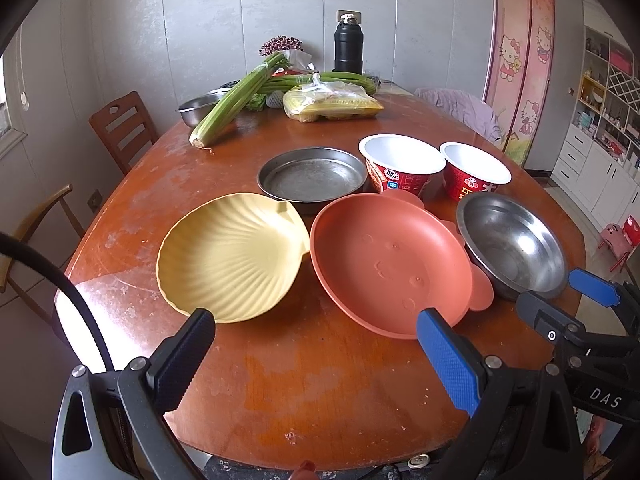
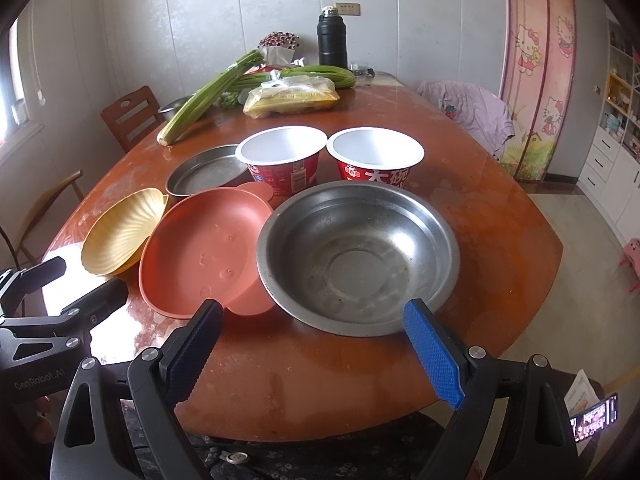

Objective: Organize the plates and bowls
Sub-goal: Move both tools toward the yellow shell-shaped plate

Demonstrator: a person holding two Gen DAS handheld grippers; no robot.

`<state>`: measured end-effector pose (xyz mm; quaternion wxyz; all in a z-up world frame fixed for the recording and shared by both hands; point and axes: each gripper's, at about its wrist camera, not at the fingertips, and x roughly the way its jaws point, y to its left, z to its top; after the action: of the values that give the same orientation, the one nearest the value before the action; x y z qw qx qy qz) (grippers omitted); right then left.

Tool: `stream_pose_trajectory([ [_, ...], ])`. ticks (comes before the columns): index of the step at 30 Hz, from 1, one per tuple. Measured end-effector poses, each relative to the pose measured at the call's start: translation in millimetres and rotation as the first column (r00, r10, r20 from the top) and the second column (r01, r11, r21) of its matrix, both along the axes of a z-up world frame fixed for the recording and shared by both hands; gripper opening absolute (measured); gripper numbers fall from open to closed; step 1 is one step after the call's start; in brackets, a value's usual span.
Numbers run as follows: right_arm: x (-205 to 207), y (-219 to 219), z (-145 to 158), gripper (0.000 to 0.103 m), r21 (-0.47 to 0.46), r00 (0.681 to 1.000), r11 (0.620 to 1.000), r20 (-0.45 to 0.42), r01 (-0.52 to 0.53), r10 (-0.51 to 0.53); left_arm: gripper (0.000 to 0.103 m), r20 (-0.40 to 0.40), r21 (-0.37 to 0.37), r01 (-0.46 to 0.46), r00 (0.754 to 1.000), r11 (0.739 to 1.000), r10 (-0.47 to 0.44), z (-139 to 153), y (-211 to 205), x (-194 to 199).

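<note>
Right wrist view puts the round stainless steel bowl (image 2: 356,258) at twelve o'clock, just beyond our right gripper (image 2: 314,354), nearer than the left gripper (image 1: 316,354). Both hover spread wide, empty, over the brown wooden table (image 2: 304,384). The salmon plastic plate (image 2: 208,256) touches the bowl at nine o'clock.
</note>
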<state>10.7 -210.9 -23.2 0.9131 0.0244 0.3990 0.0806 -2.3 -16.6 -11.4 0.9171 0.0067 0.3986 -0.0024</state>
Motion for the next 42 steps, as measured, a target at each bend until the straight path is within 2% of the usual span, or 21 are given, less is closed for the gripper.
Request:
stream_pose_trajectory([
  [28,4.5,4.8,4.9,0.092,-0.02,1.0,1.0,0.007,-0.013,0.013,0.102,0.0,-0.005,0.005,1.0,1.0,-0.005,1.7,4.0,4.7],
  [32,10.0,14.6,13.0,0.092,-0.026,0.999,0.999,0.019,-0.048,0.049,0.102,0.01,-0.026,-0.023,1.0,0.999,0.023,6.8,21.6,6.2],
  [42,39.6,74.0,41.1,0.092,-0.045,0.976,0.977,0.049,-0.209,0.211,0.102,-0.007,-0.048,-0.197,0.98,0.979,0.197,13.2,102.9,15.0],
])
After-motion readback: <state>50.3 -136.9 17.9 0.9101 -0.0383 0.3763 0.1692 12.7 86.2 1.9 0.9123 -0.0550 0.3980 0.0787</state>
